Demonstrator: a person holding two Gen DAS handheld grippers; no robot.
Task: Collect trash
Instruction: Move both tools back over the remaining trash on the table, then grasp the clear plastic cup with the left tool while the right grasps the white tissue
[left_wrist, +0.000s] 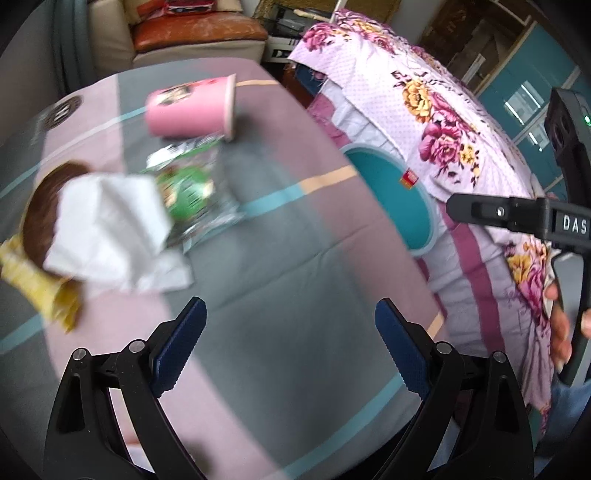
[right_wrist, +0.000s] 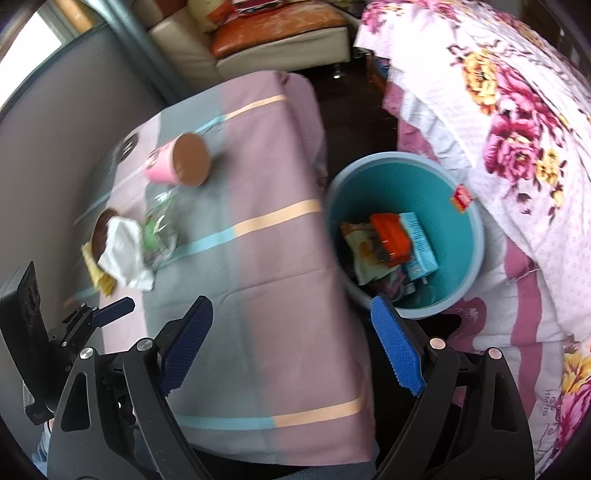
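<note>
"DAS" reads on the right gripper (left_wrist: 469, 210) body. Both grippers gape empty, left gripper (left_wrist: 291, 347) too. Bin (right_wrist: 472, 236) sits just past the table (right_wrist: 280, 295) edge, ahead-right.

Trash I see: table pile + bin.
Pink cup (right_wrist: 177, 160) on its side, green wrapper (right_wrist: 159, 232), white tissue (right_wrist: 123, 254) on tablecloth; teal bin (right_wrist: 458, 236) holds wrappers already.

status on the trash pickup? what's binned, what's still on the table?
Done: several wrappers and a small carton lie in the teal bin. In hand: nothing; the left gripper and right gripper are both open and empty. Left: pink cup on its side, green wrapper, white tissue, yellow wrapper.
</note>
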